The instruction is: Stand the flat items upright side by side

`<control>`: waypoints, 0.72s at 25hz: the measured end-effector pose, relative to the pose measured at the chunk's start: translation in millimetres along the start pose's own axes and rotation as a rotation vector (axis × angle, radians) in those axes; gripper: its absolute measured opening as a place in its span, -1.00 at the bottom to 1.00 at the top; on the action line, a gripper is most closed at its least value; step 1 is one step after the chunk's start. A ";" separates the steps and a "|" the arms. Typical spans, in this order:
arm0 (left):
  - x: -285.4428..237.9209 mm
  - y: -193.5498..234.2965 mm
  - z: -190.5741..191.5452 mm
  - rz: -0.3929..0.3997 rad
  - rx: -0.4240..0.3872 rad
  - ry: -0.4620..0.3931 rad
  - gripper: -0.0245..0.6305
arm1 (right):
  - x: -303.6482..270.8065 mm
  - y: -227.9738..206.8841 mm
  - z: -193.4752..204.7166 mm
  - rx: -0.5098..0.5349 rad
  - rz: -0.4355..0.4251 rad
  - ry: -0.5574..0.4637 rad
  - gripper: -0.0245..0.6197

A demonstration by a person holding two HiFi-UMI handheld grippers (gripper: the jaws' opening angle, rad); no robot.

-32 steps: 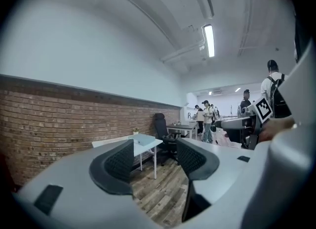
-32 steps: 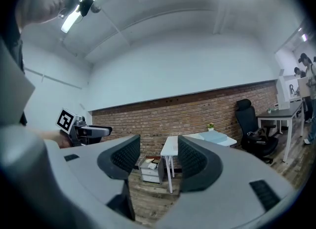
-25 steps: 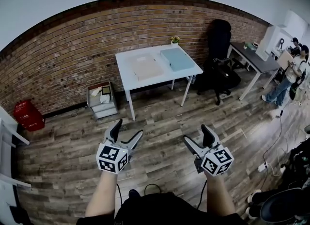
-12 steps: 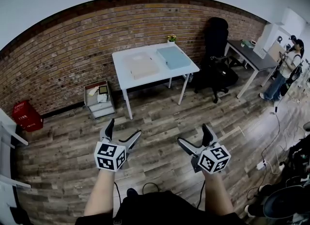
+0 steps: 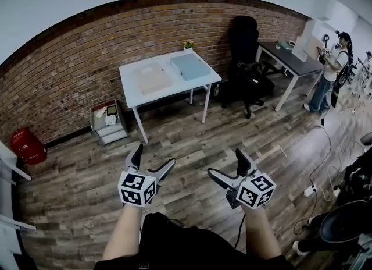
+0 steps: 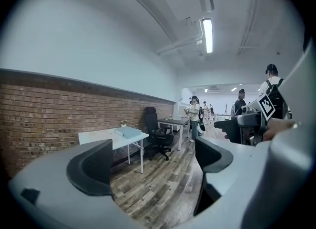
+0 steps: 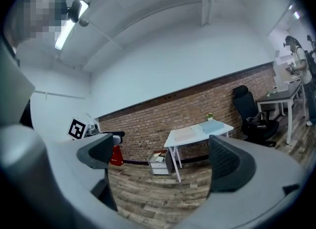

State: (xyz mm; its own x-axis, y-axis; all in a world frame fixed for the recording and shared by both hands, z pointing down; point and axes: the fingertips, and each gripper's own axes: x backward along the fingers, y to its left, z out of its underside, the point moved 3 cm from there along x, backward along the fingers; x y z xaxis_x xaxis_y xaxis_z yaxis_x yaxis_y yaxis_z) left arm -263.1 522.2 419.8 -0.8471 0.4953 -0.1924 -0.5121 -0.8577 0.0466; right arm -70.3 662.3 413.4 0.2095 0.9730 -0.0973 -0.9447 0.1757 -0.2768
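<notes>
Far ahead stands a white table [image 5: 131, 91] by the brick wall. On it lie two flat items: a beige one [image 5: 152, 78] and a light blue one [image 5: 190, 66]. The blue item [image 6: 129, 132] also shows in the left gripper view, and both the blue [image 7: 215, 126] and the beige [image 7: 190, 132] show in the right gripper view. My left gripper [image 5: 152, 159] and right gripper [image 5: 226, 164] hover over the wooden floor, well short of the table. Both have just been opening and stand open with nothing between the jaws [image 6: 153, 161] [image 7: 163, 156].
A black office chair [image 5: 241, 42] stands right of the table, with a dark desk [image 5: 288, 56] and a person [image 5: 331, 65] beyond it. A small drawer cart [image 5: 107, 123] sits left of the table, a red crate [image 5: 26, 145] farther left. Cables lie on the floor at right.
Both grippers' jaws have spread wider. The table, chair and cart have slid left in the head view, and more of the room's right side shows.
</notes>
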 end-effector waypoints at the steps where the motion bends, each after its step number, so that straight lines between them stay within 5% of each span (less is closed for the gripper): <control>1: -3.3 -7.9 0.1 0.008 -0.011 0.005 0.65 | 6.4 -3.7 2.8 -0.006 0.003 0.004 0.90; 10: -42.7 -16.2 1.6 0.089 0.001 0.023 0.64 | 1.6 -39.0 12.2 -0.058 0.032 0.024 0.89; 18: -110.0 49.5 13.4 0.073 0.081 0.039 0.64 | -67.1 -94.4 5.9 -0.096 0.067 0.081 0.89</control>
State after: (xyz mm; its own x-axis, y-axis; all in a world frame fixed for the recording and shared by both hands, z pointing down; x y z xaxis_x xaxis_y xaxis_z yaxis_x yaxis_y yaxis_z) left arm -197.2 427.1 456.4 -0.8772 0.4248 -0.2237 -0.4603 -0.8766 0.1404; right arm 3.4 581.2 451.7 0.1700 0.9662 -0.1939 -0.9296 0.0919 -0.3569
